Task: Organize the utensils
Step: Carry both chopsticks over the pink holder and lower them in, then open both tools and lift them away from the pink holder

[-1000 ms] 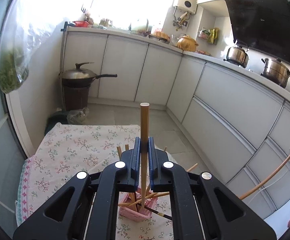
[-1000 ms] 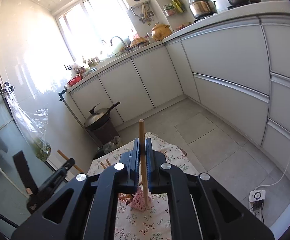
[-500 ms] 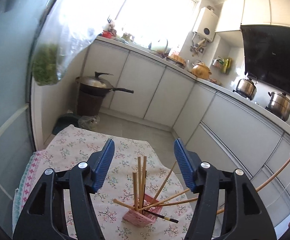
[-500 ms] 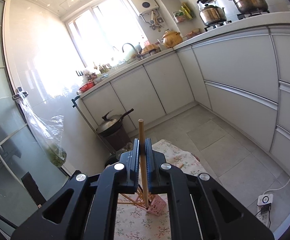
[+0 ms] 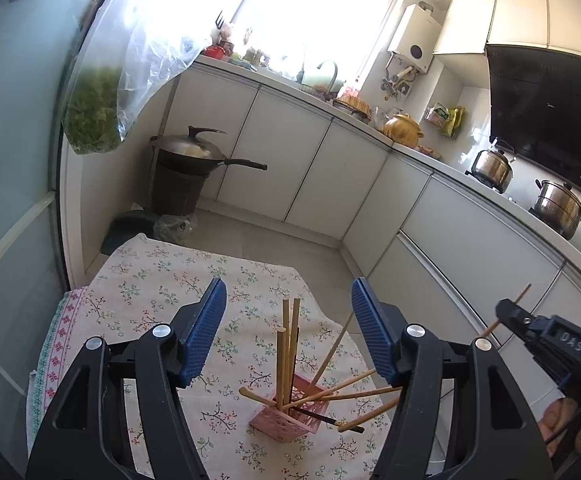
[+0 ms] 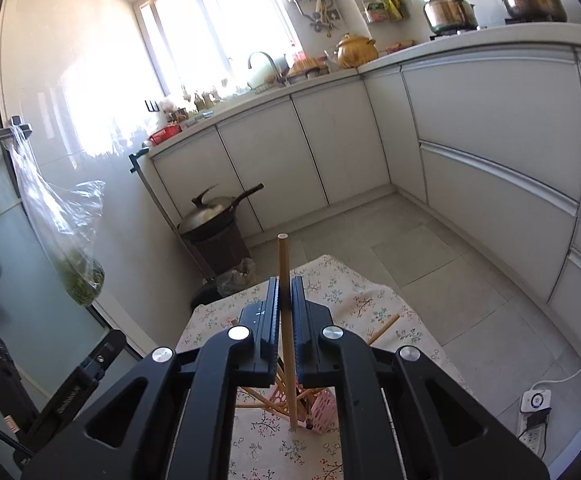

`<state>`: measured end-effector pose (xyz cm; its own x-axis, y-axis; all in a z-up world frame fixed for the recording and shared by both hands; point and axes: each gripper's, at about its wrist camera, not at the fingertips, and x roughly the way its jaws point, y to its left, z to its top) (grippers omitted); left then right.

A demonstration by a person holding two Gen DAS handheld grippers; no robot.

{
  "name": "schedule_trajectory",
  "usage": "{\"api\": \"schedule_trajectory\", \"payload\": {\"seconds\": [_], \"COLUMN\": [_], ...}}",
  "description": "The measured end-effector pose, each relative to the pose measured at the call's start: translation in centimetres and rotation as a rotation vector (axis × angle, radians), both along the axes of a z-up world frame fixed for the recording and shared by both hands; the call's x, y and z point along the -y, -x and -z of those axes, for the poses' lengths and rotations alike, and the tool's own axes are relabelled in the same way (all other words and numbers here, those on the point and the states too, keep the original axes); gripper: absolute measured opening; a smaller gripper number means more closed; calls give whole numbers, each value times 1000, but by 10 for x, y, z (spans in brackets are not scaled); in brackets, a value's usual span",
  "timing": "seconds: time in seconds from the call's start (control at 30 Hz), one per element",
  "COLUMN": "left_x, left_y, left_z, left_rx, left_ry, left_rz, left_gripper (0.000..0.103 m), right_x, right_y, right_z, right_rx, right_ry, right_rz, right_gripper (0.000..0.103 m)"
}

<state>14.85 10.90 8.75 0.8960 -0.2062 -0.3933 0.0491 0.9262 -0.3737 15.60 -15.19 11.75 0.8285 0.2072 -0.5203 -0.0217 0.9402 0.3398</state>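
The left tongs (image 5: 289, 332), clamped on a chopstick a second ago, now gape empty above the pink slotted plastic holder (image 5: 286, 416) on the floral-clothed counter (image 5: 150, 280), that stick delivered, while the right tongs (image 6: 285, 324) still clamp a pale wooden chopstick (image 6: 283, 272), next to go.

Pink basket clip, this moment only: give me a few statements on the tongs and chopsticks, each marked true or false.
1. The left tongs are open and hold nothing. True.
2. The right tongs are open. False: they are shut on a wooden chopstick.
3. The pink basket stands on a floral tablecloth. True.
4. The basket is empty. False: several chopsticks stand or lean in it.
5. The held chopstick lies flat. False: it is near upright.
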Motion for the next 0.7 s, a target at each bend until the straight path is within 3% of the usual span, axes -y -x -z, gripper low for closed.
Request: {"api": "schedule_trajectory", "payload": {"seconds": [0.23, 0.33, 0.4, 0.47, 0.57, 0.7], "left_x": [2, 2, 2, 4, 17, 39], "left_y": [-7, -5, 1, 10, 24, 48], "left_z": [5, 3, -1, -7, -17, -24], "left_rx": [-29, -28, -11, 11, 44, 98], "left_ry": [-4, -3, -11, -18, -46, -138], "left_rz": [11, 9, 2, 1, 10, -16], "left_gripper": [63, 63, 64, 66, 69, 80], "right_x": [-8, -11, -7, 2, 12, 13], "right_y": [-17, -22, -19, -5, 19, 56], "right_z": [12, 22, 34, 34, 13, -11], "right_rx": [3, 42, 17, 31, 83, 152], "right_ry": [-14, -4, -46, -75, -23, 143], "right_rz": [-4, -22, -56, -39, -10, 38], "right_gripper": [7, 16, 39, 39, 39, 54]}}
